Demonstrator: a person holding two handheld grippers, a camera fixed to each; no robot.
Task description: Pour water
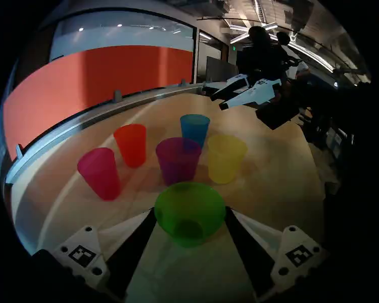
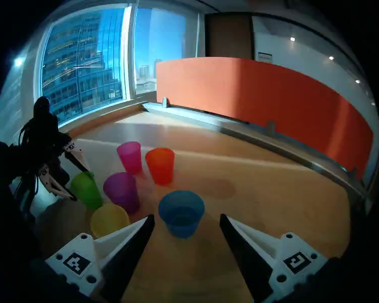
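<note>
**two cups lined up for a pour**

the wooden counter point(image 1: 280, 166) carries six plastic cups in a loose cluster, all upright, mouths up, long axes vertical. the green cup point(image 1: 189, 212) stands nearest the left gripper point(image 1: 190, 217), whose fingers lie along its two sides at the rim. i cannot tell whether they press on it or only flank it. the blue cup point(image 2: 181, 212) stands just ahead of the right gripper point(image 2: 185, 218), which is open, with a gap on either side. purple point(image 1: 178, 160), yellow point(image 1: 226, 157), orange point(image 1: 131, 144) and pink point(image 1: 99, 172) cups stand between and beside those two, close enough to knock.

the cups look thin and translucent, so probably light, a little springy and smooth. a hard squeeze would likely buckle the wall. the best hold seems mid-wall under the rim, where the taper widens and helps stop slipping. whether any cup holds water is too unclear to say.
</note>
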